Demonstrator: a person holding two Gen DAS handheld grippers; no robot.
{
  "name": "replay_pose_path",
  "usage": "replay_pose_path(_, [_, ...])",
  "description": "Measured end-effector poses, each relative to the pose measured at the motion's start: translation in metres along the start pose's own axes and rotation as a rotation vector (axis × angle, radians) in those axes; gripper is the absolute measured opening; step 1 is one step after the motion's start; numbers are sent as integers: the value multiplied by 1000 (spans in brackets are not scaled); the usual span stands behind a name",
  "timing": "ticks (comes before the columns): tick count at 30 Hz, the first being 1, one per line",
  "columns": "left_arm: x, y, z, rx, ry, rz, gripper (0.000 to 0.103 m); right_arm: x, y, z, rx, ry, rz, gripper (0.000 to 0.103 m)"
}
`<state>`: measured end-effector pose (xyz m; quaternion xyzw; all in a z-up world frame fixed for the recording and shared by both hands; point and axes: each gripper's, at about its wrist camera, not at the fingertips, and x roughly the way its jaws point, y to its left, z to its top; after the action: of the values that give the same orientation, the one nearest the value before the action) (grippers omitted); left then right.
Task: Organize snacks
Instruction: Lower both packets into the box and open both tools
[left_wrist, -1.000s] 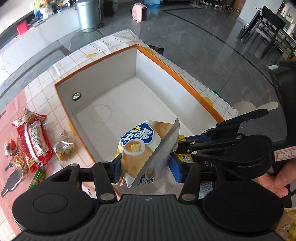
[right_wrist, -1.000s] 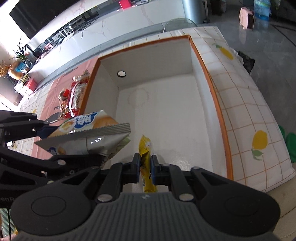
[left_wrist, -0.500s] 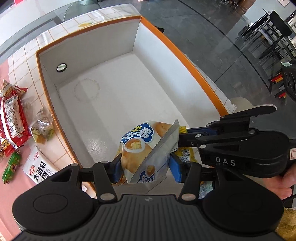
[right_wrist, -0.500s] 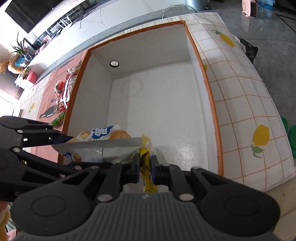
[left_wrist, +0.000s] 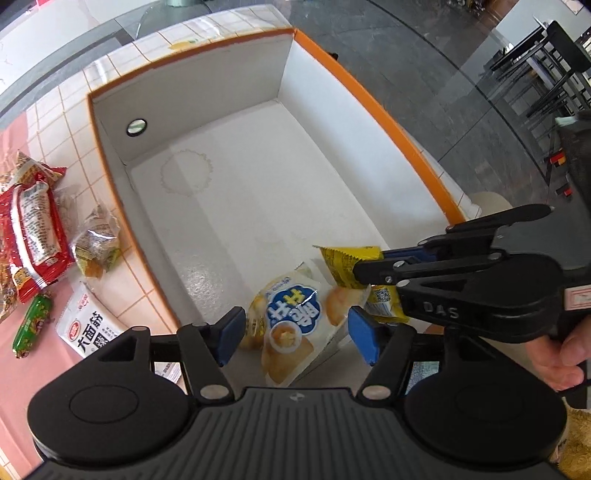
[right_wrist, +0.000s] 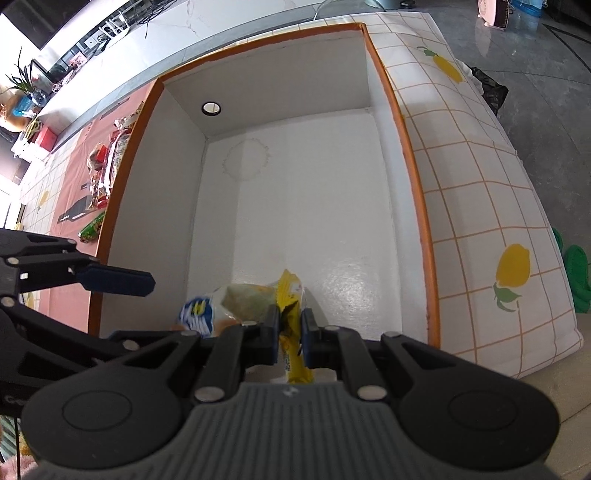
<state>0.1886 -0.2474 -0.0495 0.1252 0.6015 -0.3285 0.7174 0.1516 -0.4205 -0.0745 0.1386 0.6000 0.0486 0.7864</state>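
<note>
Two pairs of tongs work over a white box with an orange rim. From the left wrist, the left tongs are opening, their blue pads spread clear on either side of a chip bag lying on the box floor at the near end. Just beside it, the right tongs pinch a yellow packet, a hand on their grip. Outside the box's left wall, on the desk, lie a red packet, a clear bag, a white pack and a green stick

From the right wrist, the right tongs are pressed together on the yellow packet at the box's near end, with the chip bag touching its left side. One blue pad of the left tongs hangs above the box's left wall, apart from the bag. More snacks lie beyond that wall
</note>
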Motion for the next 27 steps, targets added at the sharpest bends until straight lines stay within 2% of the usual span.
replay_pose_path(6, [-33,-4,-10,14,-82,33,75,2,15,1,-30,9,-71,8])
replay_pose_path(8, [-42,-2,-13,10,-102,36,75,5,19,2,-28,25,-61,12])
replay_pose_path(17, [-63,8,-30,-16,-143,69,76,0,30,1,1,35,-74,21])
replay_pose_path(19, [-66,11,-34,-26,-150,68,76,-4,32,1,4,25,-87,29])
replay_pose_path(27, [-87,16,-58,-41,-197,84,76,-24,46,-8,-5,5,-120,31])
